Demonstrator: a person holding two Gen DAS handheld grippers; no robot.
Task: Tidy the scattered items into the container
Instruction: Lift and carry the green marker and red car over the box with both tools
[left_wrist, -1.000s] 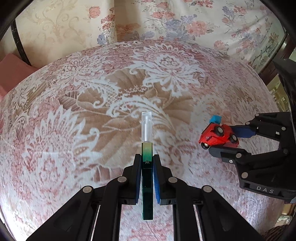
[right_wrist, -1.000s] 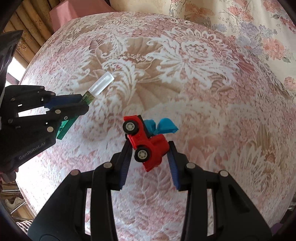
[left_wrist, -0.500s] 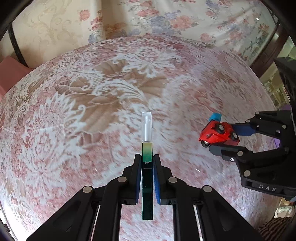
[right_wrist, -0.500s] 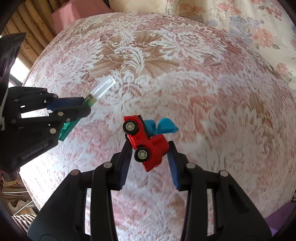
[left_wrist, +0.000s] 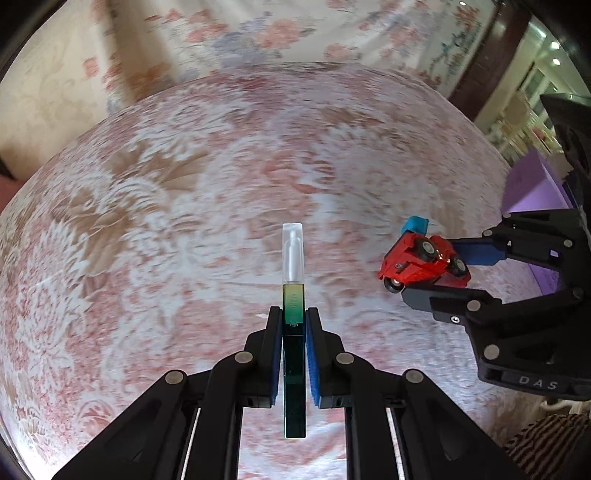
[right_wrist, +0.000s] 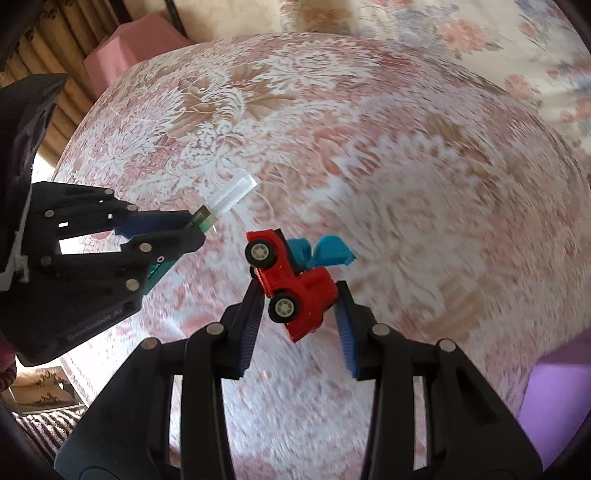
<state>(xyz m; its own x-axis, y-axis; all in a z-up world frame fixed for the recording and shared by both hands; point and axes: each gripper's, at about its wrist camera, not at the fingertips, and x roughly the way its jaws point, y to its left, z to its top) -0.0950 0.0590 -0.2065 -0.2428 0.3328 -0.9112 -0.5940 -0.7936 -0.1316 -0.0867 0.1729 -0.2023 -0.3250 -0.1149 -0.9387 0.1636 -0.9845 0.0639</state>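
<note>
The left gripper (left_wrist: 291, 325) is clamped on a slim green spray bottle (left_wrist: 294, 354) with a clear cap, the bottle standing lengthwise between the blue pads and projecting past both ends of them. The right gripper (right_wrist: 299, 310) is closed on a red toy truck (right_wrist: 291, 288) with a blue scoop at its front; the truck sits tilted, nose-down toward the pads. Both items are lifted clear of the lace-patterned tablecloth (left_wrist: 147, 221), and the two grippers hang near one another, side by side.

Progress, as judged: two items are picked up and neither is yet deposited. No other loose item shows on the visible cloth. A purple surface (right_wrist: 554, 398) at the edge of the frame may be the container; this cannot be confirmed, since only a corner shows. Release into it remains to be done.

The left wrist view shows the truck's underside and the purple surface beyond the right gripper. The right wrist view alone shows a pink block (right_wrist: 129, 55) past the table's far edge and the bottle side-on.
</note>
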